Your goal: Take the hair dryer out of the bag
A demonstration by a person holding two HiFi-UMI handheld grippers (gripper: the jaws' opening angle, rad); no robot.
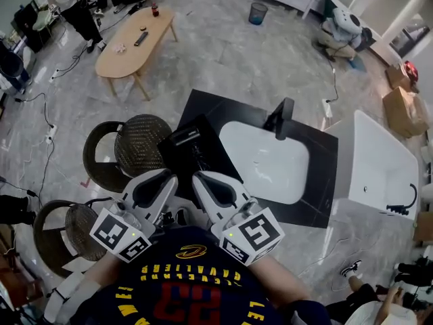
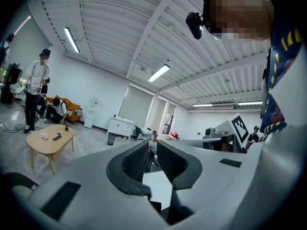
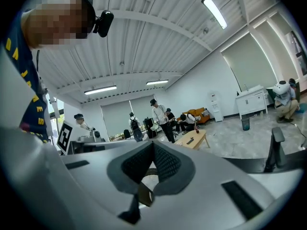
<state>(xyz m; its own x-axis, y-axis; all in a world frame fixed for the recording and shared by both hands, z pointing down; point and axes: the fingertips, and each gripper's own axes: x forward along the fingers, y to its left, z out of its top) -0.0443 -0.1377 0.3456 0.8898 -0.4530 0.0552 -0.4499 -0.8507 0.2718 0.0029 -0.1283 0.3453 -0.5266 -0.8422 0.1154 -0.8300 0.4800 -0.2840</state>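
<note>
seen from the head view, open grey marble floor (image 1: 230, 53) runs across the upper frame to a pale oval wooden table (image 1: 135, 39) at upper left, while the centre is hemmed in: a black counter (image 1: 203, 110) set cornerwise, two round wicker chairs (image 1: 139, 141) hard against its left edge, and a white tub (image 1: 379, 168) at right. a smooth white basin (image 1: 264, 161) with a black faucet (image 1: 279, 117) fills the middle of the counter. the black bag (image 1: 193, 158) lies on the counter's left end, just beyond the two gripper tips; the hair dryer cannot be told apart from the bag's dark bulk. the left gripper (image 1: 170, 179) and right gripper (image 1: 200, 179) are held side by side at lower centre, close to the person's chest, both pointing about level toward the bag. the left gripper's ribbed dark pads stand a narrow slit apart with nothing between them; the right gripper's pads are pressed together, holding nothing.
</note>
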